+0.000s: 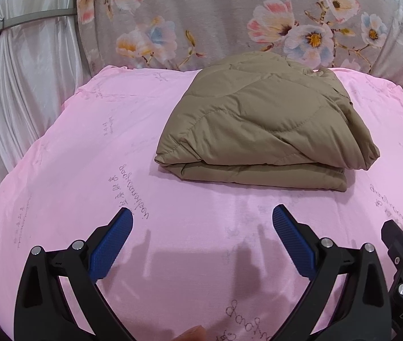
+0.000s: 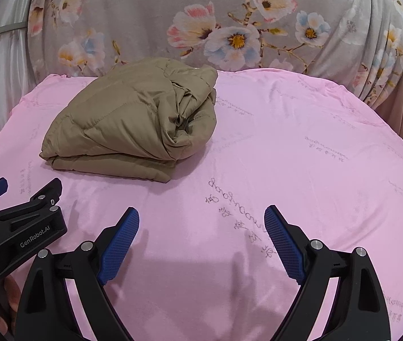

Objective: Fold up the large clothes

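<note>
Left wrist view hiding folded brown quilted jacket's bunched right side; right wrist view showing it. Left gripper, right gripper gaping wide, empty, over pink sheet.

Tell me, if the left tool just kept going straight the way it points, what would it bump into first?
Probably the folded tan jacket. The left tool, open and empty, points across bare pink sheet toward the jacket's near folded edge. Depth is hard to judge; angled lower, it would meet the sheet first.

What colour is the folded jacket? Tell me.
Khaki-tan, plain with quilted stitching. The jacket shows best in the left wrist view, on the pink sheet.
</note>
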`<state>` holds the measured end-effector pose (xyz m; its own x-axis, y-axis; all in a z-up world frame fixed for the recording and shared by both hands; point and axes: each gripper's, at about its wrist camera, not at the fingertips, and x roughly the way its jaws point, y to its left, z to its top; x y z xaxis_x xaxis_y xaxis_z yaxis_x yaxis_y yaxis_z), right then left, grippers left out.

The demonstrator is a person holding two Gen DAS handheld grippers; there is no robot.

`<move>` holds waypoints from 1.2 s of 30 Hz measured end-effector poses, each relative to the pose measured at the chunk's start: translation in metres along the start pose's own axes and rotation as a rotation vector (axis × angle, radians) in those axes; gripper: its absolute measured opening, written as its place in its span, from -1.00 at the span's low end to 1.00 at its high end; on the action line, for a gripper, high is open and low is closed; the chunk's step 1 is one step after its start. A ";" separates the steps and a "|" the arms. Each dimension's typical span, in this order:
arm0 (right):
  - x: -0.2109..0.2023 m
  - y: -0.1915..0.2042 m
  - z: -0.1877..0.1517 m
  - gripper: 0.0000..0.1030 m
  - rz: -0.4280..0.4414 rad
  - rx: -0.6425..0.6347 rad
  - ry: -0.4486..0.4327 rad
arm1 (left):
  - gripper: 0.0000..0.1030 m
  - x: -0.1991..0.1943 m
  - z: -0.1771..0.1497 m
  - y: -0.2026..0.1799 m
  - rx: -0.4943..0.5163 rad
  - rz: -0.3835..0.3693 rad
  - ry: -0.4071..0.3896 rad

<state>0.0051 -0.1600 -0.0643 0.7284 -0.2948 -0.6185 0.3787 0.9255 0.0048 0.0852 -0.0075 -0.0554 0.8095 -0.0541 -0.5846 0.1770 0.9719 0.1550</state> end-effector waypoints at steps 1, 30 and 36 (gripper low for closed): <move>0.000 0.000 0.000 0.69 0.001 -0.001 -0.001 | 0.87 0.000 0.000 -0.001 0.002 0.001 0.001; -0.003 0.001 0.002 0.69 -0.003 -0.005 -0.010 | 0.87 -0.003 -0.002 -0.006 0.038 0.014 -0.013; -0.003 0.001 0.002 0.70 -0.004 -0.006 -0.011 | 0.87 -0.003 -0.002 -0.007 0.041 0.019 -0.014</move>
<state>0.0043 -0.1581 -0.0608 0.7330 -0.3009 -0.6100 0.3781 0.9258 -0.0023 0.0802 -0.0134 -0.0558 0.8204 -0.0389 -0.5704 0.1836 0.9628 0.1984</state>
